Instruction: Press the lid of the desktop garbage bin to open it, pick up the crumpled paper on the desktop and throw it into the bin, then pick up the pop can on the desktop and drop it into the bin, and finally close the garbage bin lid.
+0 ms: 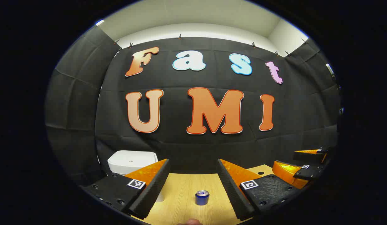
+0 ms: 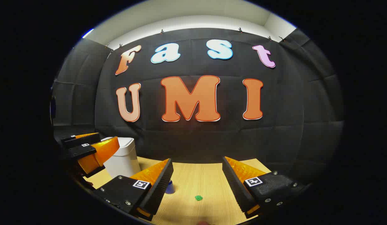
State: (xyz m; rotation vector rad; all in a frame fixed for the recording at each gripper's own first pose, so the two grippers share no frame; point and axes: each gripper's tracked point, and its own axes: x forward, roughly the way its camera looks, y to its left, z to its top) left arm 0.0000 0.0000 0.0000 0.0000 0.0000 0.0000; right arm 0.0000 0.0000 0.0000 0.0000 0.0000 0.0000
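Note:
A white desktop bin (image 1: 131, 161) stands at the back left of the wooden table (image 1: 181, 187) with its lid down. A blue pop can (image 1: 202, 197) stands upright on the table, in line with the gap of my left gripper (image 1: 193, 162), which is open and holds nothing. In the right gripper view, a small green crumpled paper (image 2: 198, 197) lies on the table below my open, empty right gripper (image 2: 198, 160). The can (image 2: 169, 187) peeks out from behind that gripper's left finger. The bin (image 2: 123, 159) stands at the left, just behind the left gripper (image 2: 107, 138).
The black cloth wall closes off the back of the table. The right gripper (image 1: 285, 159) shows at the far right of the left gripper view, above the table's right side. A small dark hole (image 1: 260, 172) sits in the tabletop near it.

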